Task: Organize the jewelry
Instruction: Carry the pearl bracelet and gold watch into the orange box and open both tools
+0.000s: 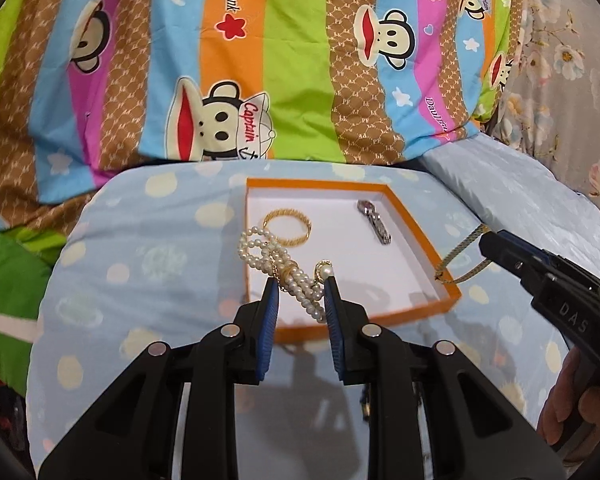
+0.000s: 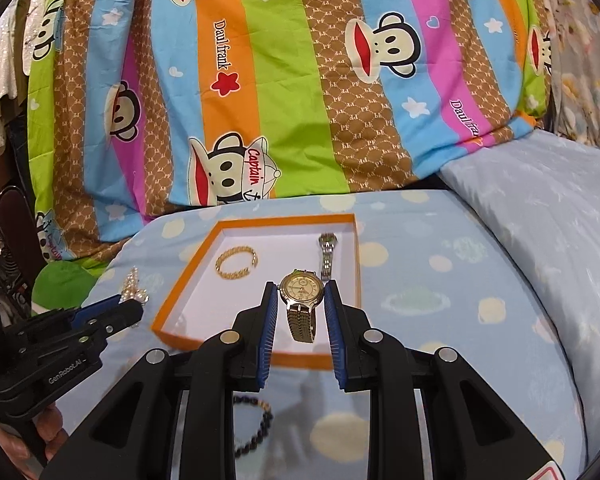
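Note:
An orange-rimmed white tray (image 1: 422, 236) (image 2: 188, 276) lies on a blue dotted cushion. In it lie a gold bangle (image 1: 287, 226) (image 2: 236, 266) and a silver watch (image 1: 374, 220) (image 2: 327, 254). My left gripper (image 1: 301, 284) is shut on a pearl bracelet (image 1: 278, 262) and holds it over the tray's near left part; the pearls also show in the right wrist view (image 2: 134, 290). My right gripper (image 2: 301, 292) is shut on a gold watch (image 2: 302, 292) above the tray's near right part. In the left wrist view its gold strap (image 1: 460, 256) hangs from the right gripper (image 1: 485, 246).
A dark beaded bracelet (image 2: 260, 424) lies on the cushion (image 2: 440, 320) below my right gripper. A bright striped monkey-print quilt (image 1: 260, 60) rises behind the tray. A pale blue pillow (image 2: 540, 220) lies to the right.

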The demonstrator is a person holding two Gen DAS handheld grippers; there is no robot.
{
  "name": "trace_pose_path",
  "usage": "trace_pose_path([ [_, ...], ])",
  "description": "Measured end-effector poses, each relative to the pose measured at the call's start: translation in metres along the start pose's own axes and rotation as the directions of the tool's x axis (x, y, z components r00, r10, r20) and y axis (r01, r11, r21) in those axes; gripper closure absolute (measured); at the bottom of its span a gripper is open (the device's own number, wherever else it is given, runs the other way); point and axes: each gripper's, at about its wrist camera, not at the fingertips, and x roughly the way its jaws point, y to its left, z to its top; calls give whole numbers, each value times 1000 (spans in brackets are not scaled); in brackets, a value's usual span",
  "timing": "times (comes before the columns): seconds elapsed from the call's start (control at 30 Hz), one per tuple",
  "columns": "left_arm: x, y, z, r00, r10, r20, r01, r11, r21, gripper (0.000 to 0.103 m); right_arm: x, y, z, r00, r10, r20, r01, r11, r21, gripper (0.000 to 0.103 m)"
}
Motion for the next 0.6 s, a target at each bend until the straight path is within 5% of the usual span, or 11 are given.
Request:
trace_pose_path([
  [0.5, 102, -1, 12, 992, 15, -124, -12, 1000, 20, 79, 110, -7, -3, 984, 11, -179, -10, 1000, 8, 80],
  [0.53, 105, 0, 12, 993, 18, -119, -16, 1000, 18, 72, 113, -8, -3, 985, 6, -170, -4, 1000, 11, 79],
  [0.6, 105, 2, 14, 995, 48, -90, -47, 999, 12, 41, 111, -7, -2, 989, -3, -149, 5, 1000, 13, 71],
])
